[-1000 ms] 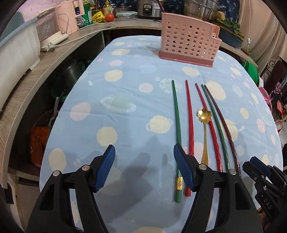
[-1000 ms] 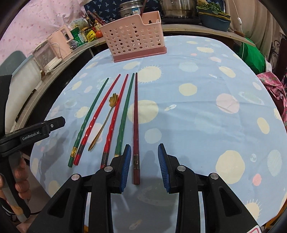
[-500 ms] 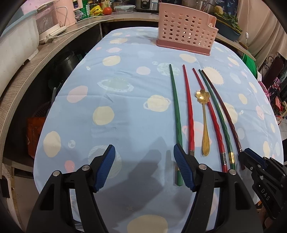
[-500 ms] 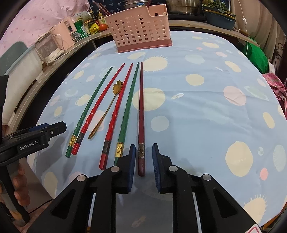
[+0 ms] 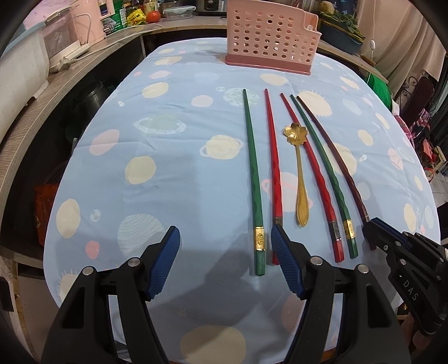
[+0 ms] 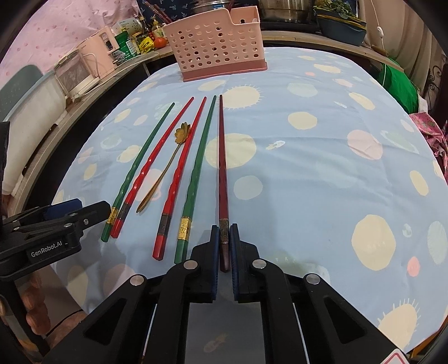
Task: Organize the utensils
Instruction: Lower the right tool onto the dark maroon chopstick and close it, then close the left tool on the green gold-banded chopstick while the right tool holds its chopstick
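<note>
Blue-padded, the right gripper (image 6: 224, 238) has just closed on the butt end of the dark maroon chopstick (image 6: 222, 168), likely to carry it to the pink basket (image 6: 215, 50), while the left gripper (image 5: 224, 252) hovers wide open over the green chopstick (image 5: 253, 179).

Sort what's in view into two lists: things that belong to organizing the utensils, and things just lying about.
Part of the job:
- dark red chopstick, clamped in the right tongs
- green chopsticks
- red chopsticks
- gold spoon
- pink basket
- left tongs, open

Just lying about:
- pink appliance
- tomato
- steel pot
</note>
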### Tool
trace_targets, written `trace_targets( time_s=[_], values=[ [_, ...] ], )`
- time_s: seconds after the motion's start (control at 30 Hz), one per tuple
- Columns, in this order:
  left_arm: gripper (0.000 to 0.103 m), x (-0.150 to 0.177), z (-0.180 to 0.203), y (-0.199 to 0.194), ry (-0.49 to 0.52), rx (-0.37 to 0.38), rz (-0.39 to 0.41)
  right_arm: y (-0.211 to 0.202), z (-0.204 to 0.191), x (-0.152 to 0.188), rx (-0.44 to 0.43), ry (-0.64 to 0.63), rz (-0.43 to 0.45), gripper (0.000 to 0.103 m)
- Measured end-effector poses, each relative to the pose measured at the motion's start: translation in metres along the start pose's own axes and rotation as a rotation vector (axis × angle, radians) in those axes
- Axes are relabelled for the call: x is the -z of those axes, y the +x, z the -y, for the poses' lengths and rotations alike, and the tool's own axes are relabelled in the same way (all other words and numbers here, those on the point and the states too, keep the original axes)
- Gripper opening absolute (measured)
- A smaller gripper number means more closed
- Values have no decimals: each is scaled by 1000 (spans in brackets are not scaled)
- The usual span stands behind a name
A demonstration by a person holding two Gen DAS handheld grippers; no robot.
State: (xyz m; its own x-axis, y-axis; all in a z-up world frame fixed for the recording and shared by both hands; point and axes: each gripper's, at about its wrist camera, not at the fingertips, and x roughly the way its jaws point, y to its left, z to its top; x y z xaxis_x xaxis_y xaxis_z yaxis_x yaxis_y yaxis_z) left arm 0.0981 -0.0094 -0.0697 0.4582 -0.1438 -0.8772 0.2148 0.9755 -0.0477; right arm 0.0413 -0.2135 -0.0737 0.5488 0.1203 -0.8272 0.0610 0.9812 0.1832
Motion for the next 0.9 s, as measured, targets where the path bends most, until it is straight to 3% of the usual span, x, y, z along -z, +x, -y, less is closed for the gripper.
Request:
trace_targets(
  time_s=[0.6, 0.77, 0.9],
  values=[
    [58, 5, -2, 10, -10, -5, -21, 0, 0, 0, 1, -2, 0, 7],
    [50, 6, 0, 9, 5, -12, -19, 0, 0, 0, 1, -2, -1, 7],
    [34, 5, 3, 8, 19, -9, -17, 0, 0, 0, 2, -3, -1, 7]
  ],
)
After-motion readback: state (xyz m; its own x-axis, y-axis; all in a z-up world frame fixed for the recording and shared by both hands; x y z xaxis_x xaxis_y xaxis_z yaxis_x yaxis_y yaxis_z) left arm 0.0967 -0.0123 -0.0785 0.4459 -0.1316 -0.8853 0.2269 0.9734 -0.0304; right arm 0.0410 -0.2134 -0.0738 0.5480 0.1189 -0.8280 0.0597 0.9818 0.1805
